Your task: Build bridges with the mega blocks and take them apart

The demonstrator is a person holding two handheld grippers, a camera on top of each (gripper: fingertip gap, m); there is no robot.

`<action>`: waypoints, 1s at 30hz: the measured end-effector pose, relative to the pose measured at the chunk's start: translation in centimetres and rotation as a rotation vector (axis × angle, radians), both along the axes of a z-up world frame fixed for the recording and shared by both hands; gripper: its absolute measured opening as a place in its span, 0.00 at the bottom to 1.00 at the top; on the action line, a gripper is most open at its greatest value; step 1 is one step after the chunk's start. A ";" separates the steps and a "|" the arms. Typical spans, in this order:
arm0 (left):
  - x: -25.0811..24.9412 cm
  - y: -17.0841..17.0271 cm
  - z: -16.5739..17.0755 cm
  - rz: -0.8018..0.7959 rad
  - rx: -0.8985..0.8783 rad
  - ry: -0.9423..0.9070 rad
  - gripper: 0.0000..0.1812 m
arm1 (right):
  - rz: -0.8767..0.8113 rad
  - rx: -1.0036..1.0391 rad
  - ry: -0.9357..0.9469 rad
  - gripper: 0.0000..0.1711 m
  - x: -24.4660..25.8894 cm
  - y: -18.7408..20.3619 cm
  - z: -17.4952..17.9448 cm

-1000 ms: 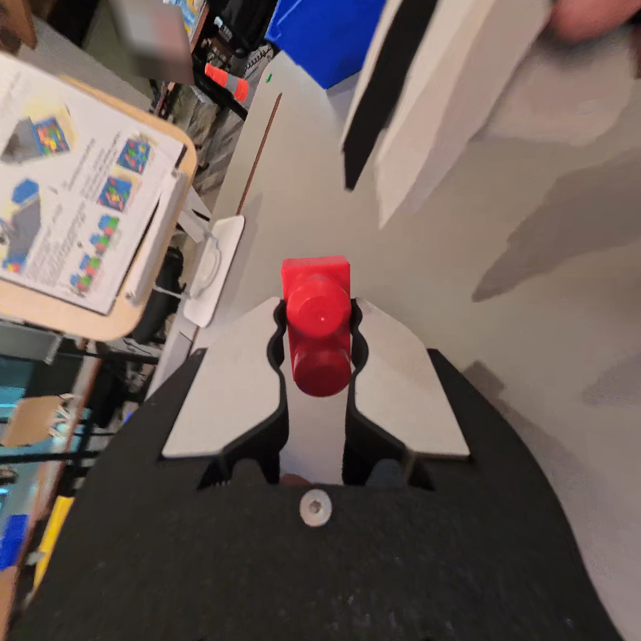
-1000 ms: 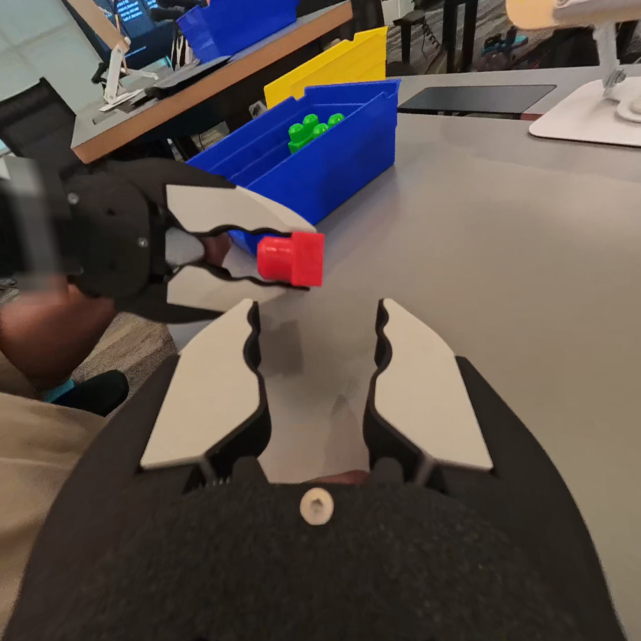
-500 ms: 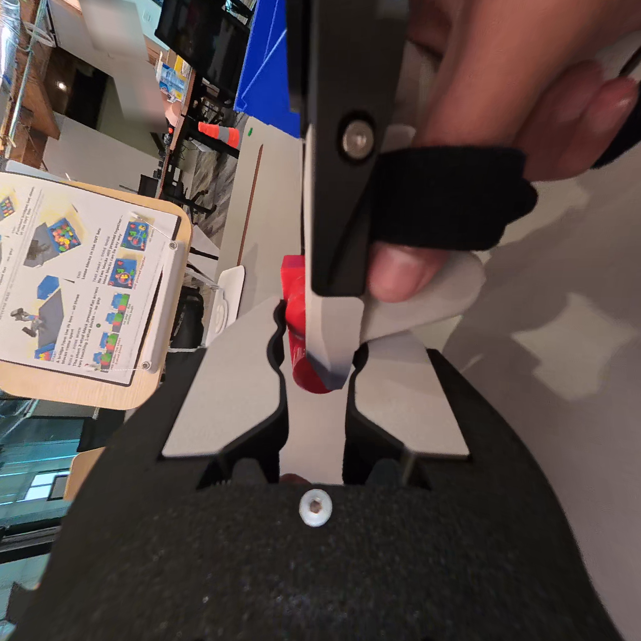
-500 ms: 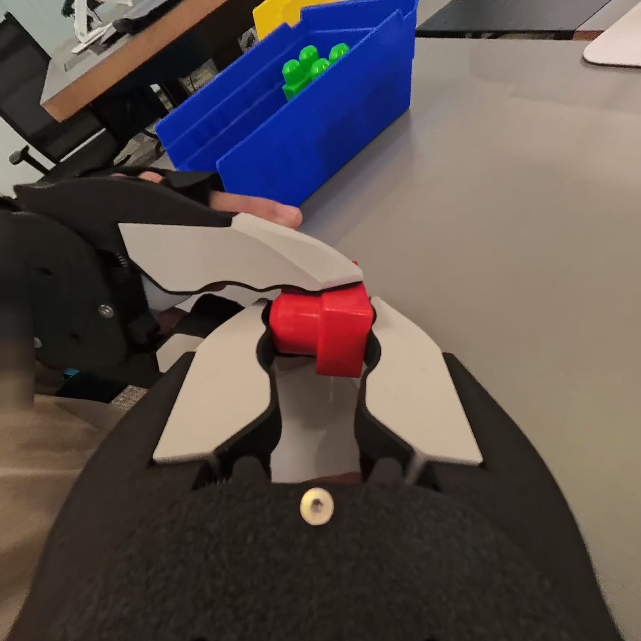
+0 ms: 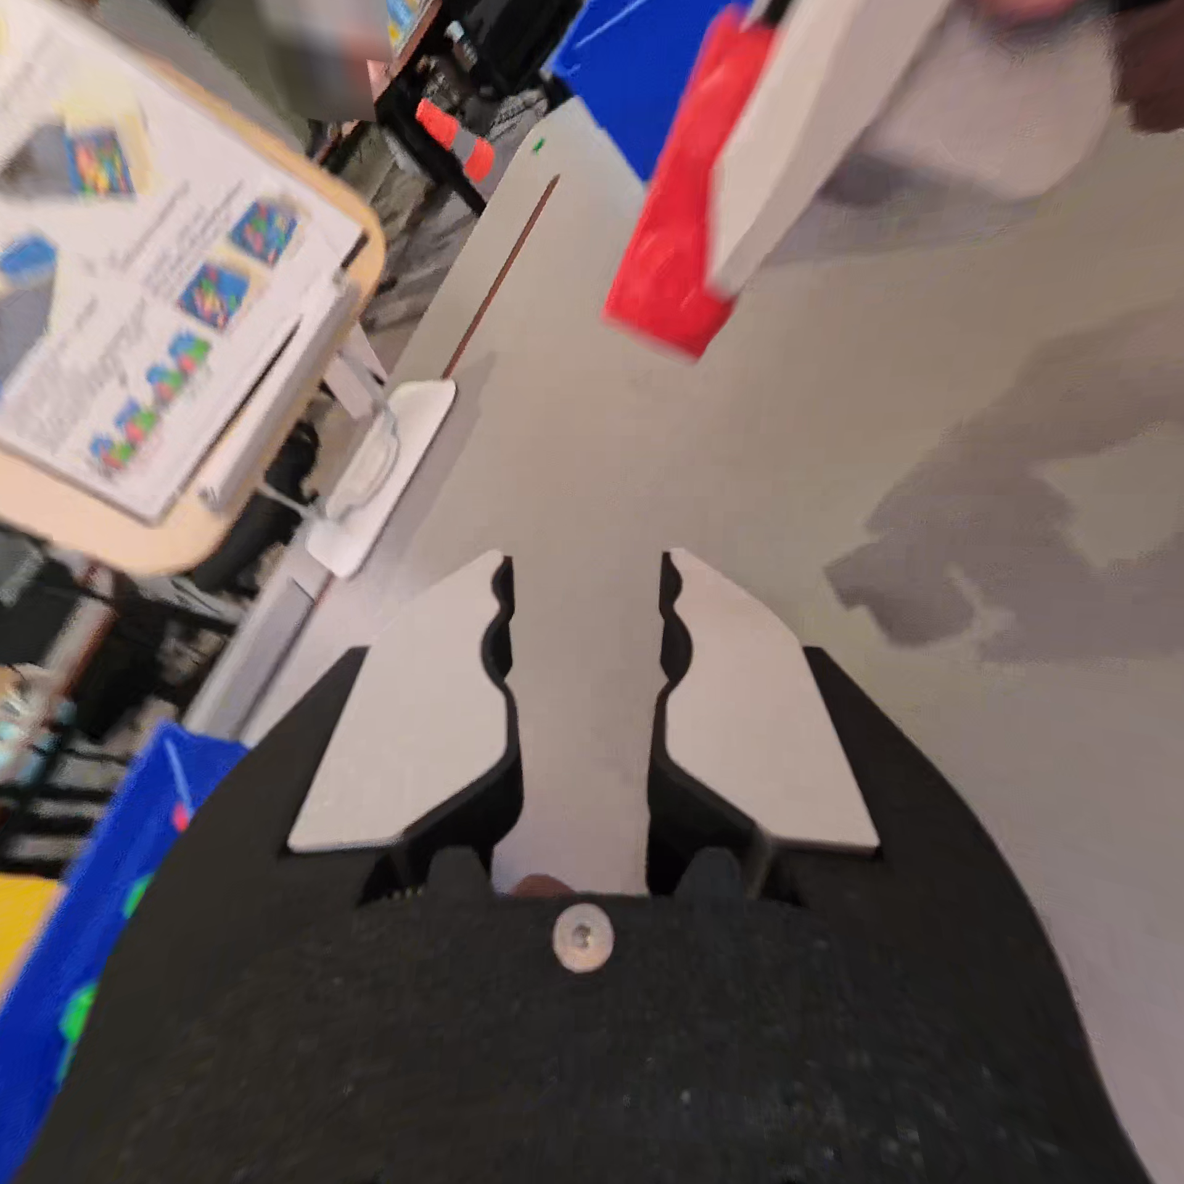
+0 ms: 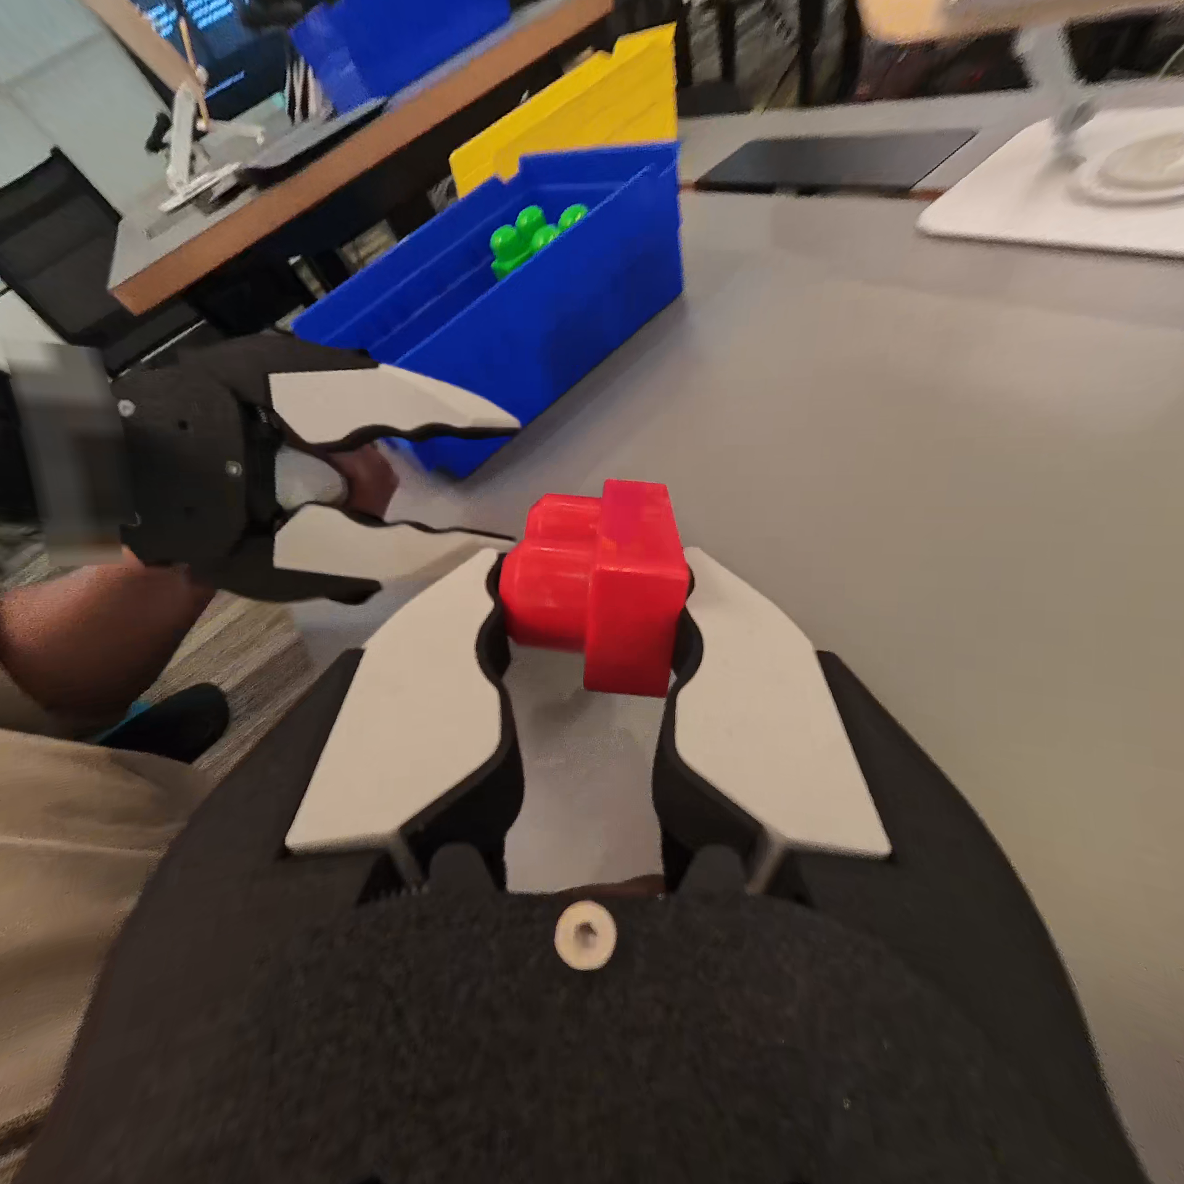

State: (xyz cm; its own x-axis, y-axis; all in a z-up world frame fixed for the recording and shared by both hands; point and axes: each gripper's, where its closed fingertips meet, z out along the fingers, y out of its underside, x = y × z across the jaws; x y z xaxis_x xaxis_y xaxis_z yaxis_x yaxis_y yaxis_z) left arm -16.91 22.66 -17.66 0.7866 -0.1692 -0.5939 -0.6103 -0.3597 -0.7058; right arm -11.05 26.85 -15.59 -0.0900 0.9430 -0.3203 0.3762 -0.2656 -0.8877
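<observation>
Over the grey table (image 6: 897, 448), only the right view shows the green blocks (image 6: 532, 237).

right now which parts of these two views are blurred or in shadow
Left wrist view: red block and instruction sheet are smeared by motion blur; soft dark shadows fall across the grey table; left gripper stays sharp. Right wrist view: red block in the right gripper is crisp; the white stand base far off is blurred.

Glossy smooth plastic red block (image 6: 592, 592), shiny plastic blue bin (image 6: 512, 346), matt grey tabletop (image 6: 897, 448), grainy black gripper body
</observation>
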 end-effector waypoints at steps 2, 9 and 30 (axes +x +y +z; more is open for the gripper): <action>-1.5 -0.9 -0.2 0.082 0.023 -0.149 0.27 | -0.053 0.035 0.045 0.28 1.4 1.2 0.2; -3.6 -4.1 -1.2 0.295 0.152 -0.548 0.42 | -0.233 0.116 0.131 0.28 5.0 2.4 -2.0; -3.6 -5.6 -0.8 0.349 0.259 -0.669 0.42 | -0.561 0.409 -0.005 0.28 10.2 14.4 4.9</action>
